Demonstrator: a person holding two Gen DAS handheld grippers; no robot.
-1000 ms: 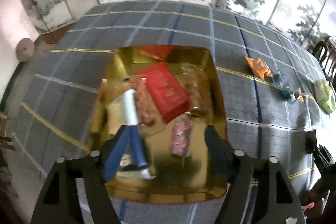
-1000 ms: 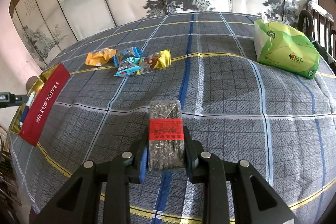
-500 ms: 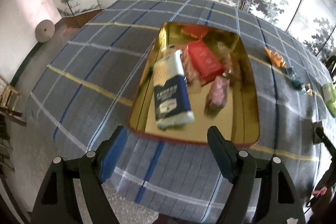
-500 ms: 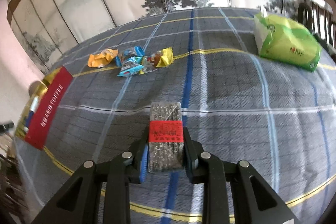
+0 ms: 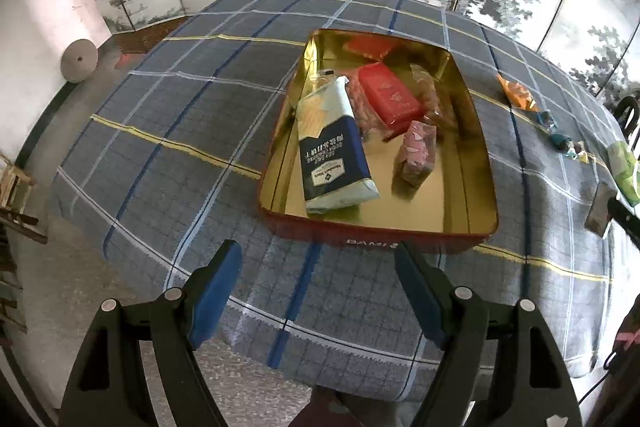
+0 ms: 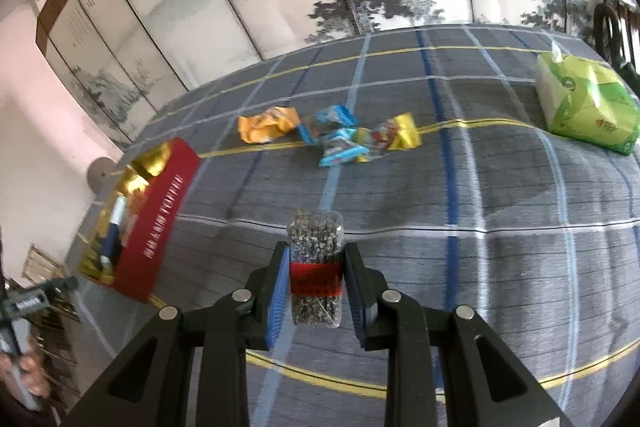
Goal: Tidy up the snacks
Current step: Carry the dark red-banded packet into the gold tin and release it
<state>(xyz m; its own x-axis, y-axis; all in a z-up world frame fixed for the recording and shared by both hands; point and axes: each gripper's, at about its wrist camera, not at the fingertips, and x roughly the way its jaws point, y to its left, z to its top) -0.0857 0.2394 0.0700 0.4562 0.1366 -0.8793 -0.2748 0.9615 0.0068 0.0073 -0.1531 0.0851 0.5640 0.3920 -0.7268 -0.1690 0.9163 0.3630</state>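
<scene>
Right gripper (image 6: 316, 287) clamps seed packet (image 6: 316, 267); left gripper (image 5: 318, 283) gapes empty.
Packet's long axis points forward along the fingers, above the tabletop (image 6: 500, 211).

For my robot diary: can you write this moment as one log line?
left hand-held gripper: open, empty | right hand-held gripper: shut on seed pack | tin: holds snacks | loose candies: on tablecloth

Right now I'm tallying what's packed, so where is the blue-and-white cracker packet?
In the left wrist view the blue-and-white cracker packet lies inside the gold tin, against its left wall, beside the red box and the pink packet.
</scene>
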